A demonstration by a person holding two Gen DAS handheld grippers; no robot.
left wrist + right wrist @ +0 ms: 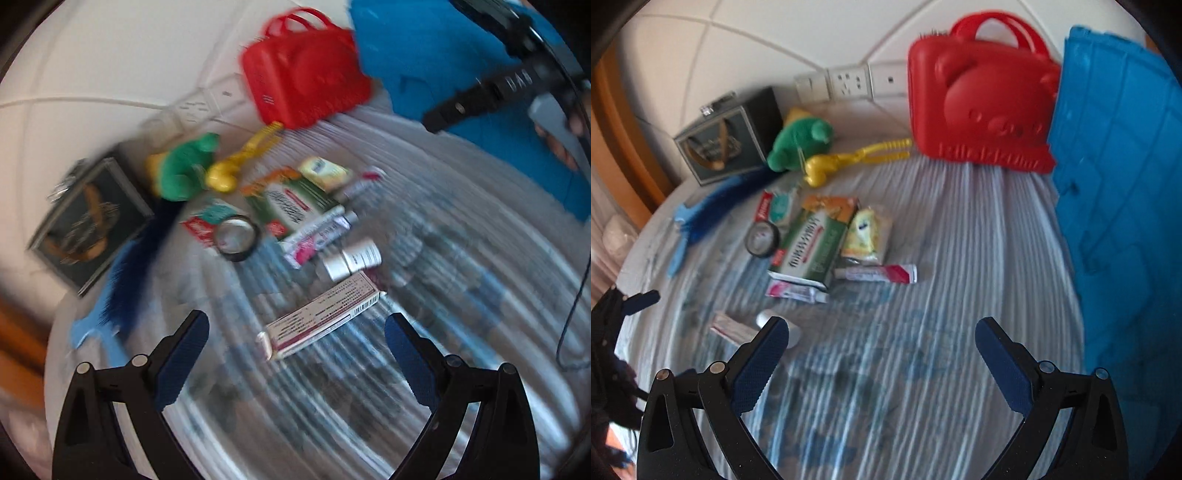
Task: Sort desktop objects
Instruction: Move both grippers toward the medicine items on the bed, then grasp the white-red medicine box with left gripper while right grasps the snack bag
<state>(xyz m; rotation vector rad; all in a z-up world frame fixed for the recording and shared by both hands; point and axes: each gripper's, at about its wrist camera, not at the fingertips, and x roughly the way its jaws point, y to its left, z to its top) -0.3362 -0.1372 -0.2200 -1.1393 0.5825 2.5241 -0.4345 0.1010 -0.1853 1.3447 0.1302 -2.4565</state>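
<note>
**Both claws spread above a cluttered striped cloth**

On the striped tablecloth (960,236), seen through my two wrist cameras, a scatter of small goods lies waiting to be sorted. My left gripper (295,332) hangs with its fingers spread wide and nothing between them; a long white and maroon medicine box (321,317) lies on the cloth between and just ahead of the fingertips, not touched by either. My right gripper (881,339) is likewise spread and empty, over a bare stretch of cloth.

Near the centre of the heap lies a green carton (807,251), with an orange box (831,206) touching its far end and a yellow packet (864,236) just beside it. Two pink and white tubes (875,274) lie at its near end, one to each side. A black ring of tape (762,239) sits to the carton's left, touching a red and teal packet (775,208). A small white bottle (352,260) lies on its side beyond the medicine box.

Farther back, a green plush toy (799,142) rests beside yellow plastic tongs (849,158), with a dark framed box (727,140) to the left and a blue brush (701,221) in front of it. A red bear-faced case (979,110) stands upright against the wall, next to a blue crate (1119,184). Both views are blurred; print on the packages is unreadable.
</note>
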